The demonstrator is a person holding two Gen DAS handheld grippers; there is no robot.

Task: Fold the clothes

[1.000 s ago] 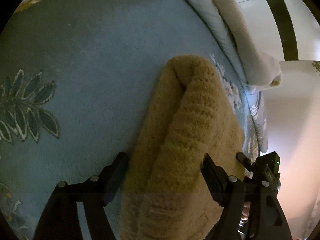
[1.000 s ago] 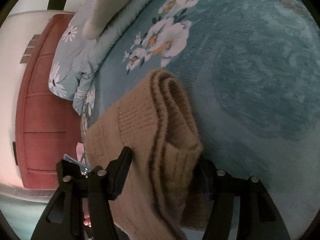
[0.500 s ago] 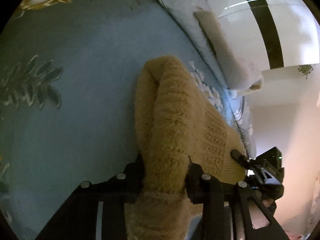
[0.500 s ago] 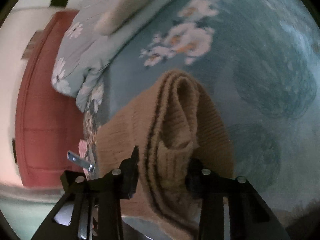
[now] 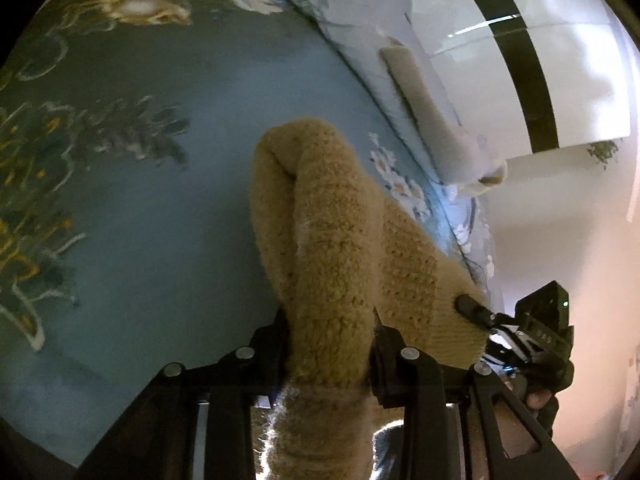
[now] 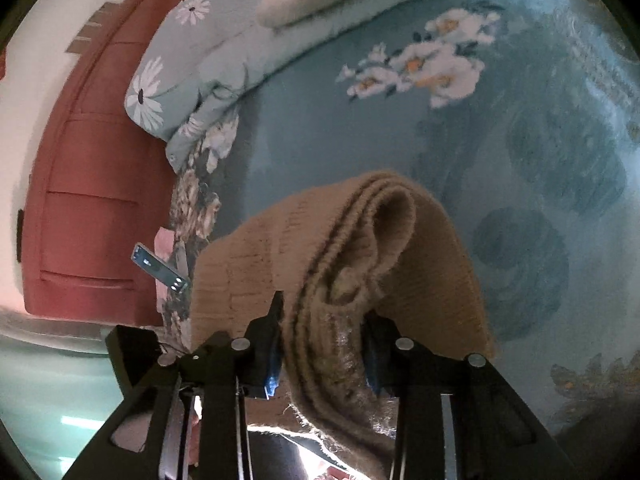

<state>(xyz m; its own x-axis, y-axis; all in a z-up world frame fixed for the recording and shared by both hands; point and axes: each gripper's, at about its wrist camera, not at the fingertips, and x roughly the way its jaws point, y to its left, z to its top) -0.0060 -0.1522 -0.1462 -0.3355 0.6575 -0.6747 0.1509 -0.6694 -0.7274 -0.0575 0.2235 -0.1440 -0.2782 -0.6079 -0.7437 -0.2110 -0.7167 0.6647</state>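
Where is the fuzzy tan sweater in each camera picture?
Left wrist view: the tan sweater fills the lower middle, bunched between the left gripper fingers.
Right wrist view: it sits at lower middle, pinched in the right gripper, draping to both sides.
Shared landmark: the blue flowered bedspread lies under the sweater in both views.

No text, label or brand can be read; faint marks on the other gripper at lower right are illegible.
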